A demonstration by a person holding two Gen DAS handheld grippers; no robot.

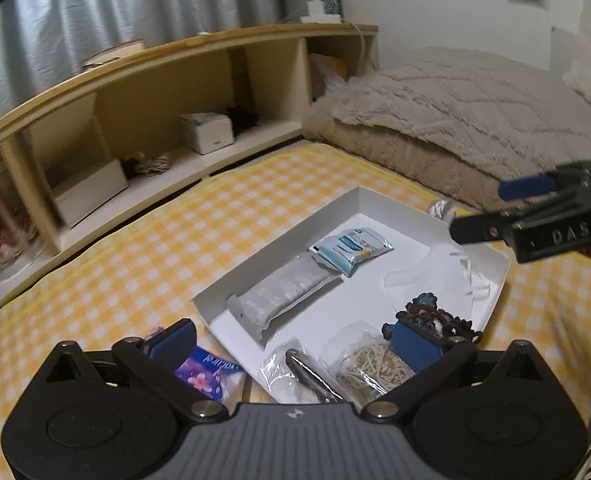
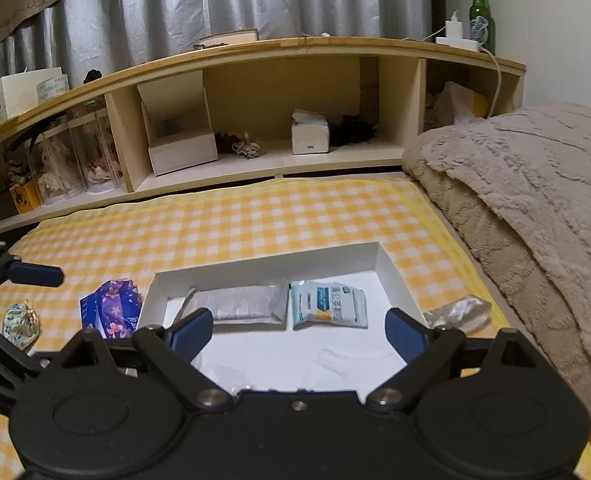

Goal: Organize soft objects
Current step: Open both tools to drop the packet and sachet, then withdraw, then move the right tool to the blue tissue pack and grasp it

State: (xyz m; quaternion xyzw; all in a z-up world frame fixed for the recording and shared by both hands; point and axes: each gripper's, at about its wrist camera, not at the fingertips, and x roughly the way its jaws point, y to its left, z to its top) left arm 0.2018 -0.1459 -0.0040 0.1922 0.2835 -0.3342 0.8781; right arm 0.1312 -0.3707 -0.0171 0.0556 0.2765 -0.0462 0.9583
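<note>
A white tray (image 1: 359,200) lies on the yellow checked bedsheet (image 1: 175,248). In it are a grey packet (image 1: 283,292), a blue-white packet (image 1: 351,248), clear plastic pieces (image 1: 435,276), a dark beaded item (image 1: 435,316), a bag of beige bands (image 1: 371,364) and a bag with a dark clip (image 1: 299,368). A purple floral tissue pack (image 1: 207,372) lies left of the tray. My left gripper (image 1: 295,340) is open above the tray's near end. My right gripper (image 2: 299,328) is open and empty over the tray (image 2: 391,264), near the grey packet (image 2: 243,304) and blue-white packet (image 2: 327,304).
A purple floral pack (image 2: 115,308) and a small patterned pouch (image 2: 21,322) lie left of the tray. A clear wrapper (image 2: 459,310) lies to its right. A beige fluffy blanket (image 2: 535,200) covers the right. A wooden headboard shelf (image 2: 255,128) holds boxes.
</note>
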